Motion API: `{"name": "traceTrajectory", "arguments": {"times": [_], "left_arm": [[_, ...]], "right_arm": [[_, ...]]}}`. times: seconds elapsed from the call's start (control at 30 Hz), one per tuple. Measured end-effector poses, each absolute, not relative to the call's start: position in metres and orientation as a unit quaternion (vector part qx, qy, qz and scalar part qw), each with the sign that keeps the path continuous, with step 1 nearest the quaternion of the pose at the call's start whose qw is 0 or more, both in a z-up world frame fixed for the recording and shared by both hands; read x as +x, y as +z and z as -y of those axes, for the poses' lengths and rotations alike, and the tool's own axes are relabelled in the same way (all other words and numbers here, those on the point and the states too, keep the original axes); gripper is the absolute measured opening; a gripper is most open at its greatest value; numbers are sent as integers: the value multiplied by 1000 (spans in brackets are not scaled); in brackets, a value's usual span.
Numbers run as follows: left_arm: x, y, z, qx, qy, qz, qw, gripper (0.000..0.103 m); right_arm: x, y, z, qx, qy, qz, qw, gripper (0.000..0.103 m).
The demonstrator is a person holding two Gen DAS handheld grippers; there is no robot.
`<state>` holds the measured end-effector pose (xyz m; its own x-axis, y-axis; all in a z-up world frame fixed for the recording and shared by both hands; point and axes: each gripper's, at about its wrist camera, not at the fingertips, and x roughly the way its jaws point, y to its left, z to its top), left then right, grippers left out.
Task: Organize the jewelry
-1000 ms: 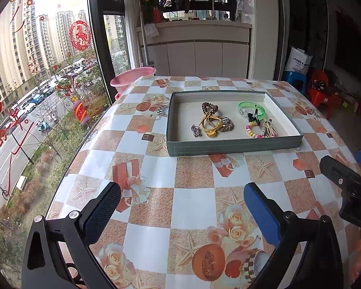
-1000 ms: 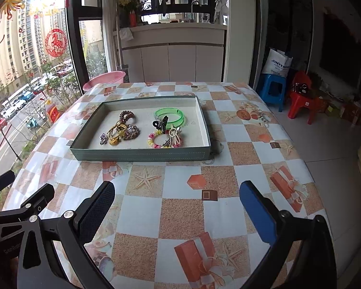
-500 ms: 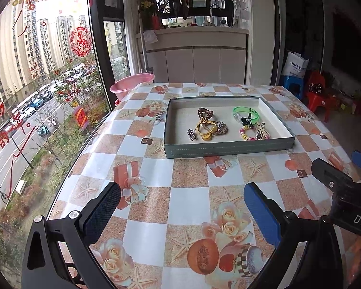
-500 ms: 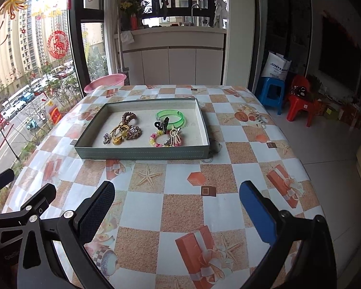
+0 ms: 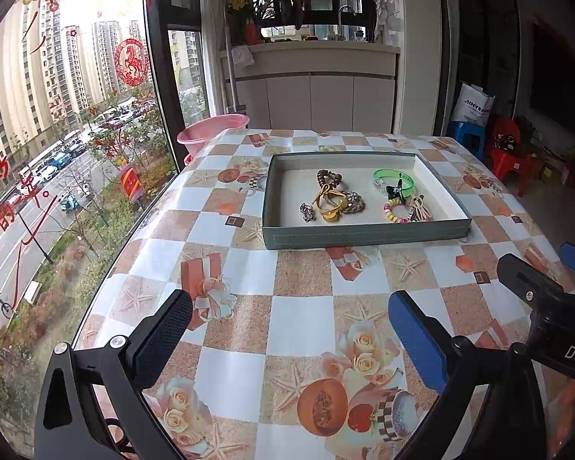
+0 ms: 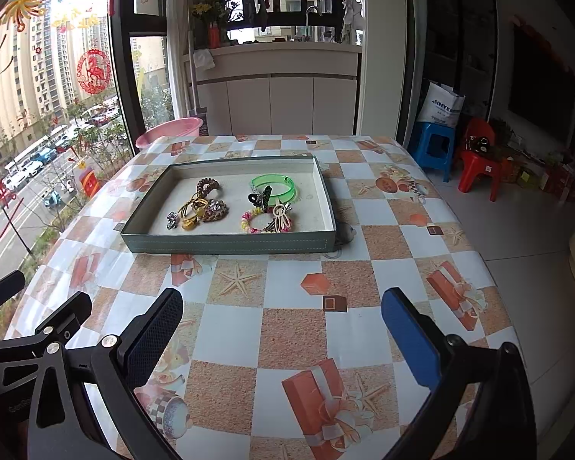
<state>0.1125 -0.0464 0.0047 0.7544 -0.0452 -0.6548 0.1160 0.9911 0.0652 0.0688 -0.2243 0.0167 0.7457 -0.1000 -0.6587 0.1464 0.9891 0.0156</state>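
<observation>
A grey-green shallow tray point(image 5: 364, 235) point(image 6: 230, 244) stands on the far half of the table. In it lie a green bangle point(image 5: 393, 179) point(image 6: 274, 186), a brown coiled bracelet point(image 5: 327, 178) point(image 6: 207, 186), a yellow cord piece point(image 5: 329, 203) point(image 6: 193, 209), a beaded pastel bracelet point(image 5: 396, 211) point(image 6: 255, 222) and a black clip point(image 6: 262, 197). My left gripper point(image 5: 287, 329) is open and empty above the near table, well short of the tray. My right gripper point(image 6: 281, 326) is open and empty, also short of the tray.
The table carries a checkered floral oilcloth point(image 5: 306, 318). A pink basin point(image 5: 212, 134) sits beyond the far left corner by the window. A blue stool point(image 6: 435, 145) and a red chair point(image 6: 479, 153) stand on the floor to the right. The right gripper shows in the left view point(image 5: 536, 287).
Both grippers have pulled back and risen a little, so the tray looks farther and smaller. Both stay open and empty. The jewelry has not moved.
</observation>
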Motion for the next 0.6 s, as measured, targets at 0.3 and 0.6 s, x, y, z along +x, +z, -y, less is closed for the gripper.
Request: {"name": "traceTrajectory", "arguments": {"times": [0.3, 0.6], "left_arm": [[114, 3, 46, 49, -42, -351, 934, 103], [114, 3, 46, 48, -43, -351, 934, 103]], "right_arm": [[69, 17, 224, 33, -66, -351, 933, 103], [69, 17, 224, 33, -66, -351, 934, 103]]}}
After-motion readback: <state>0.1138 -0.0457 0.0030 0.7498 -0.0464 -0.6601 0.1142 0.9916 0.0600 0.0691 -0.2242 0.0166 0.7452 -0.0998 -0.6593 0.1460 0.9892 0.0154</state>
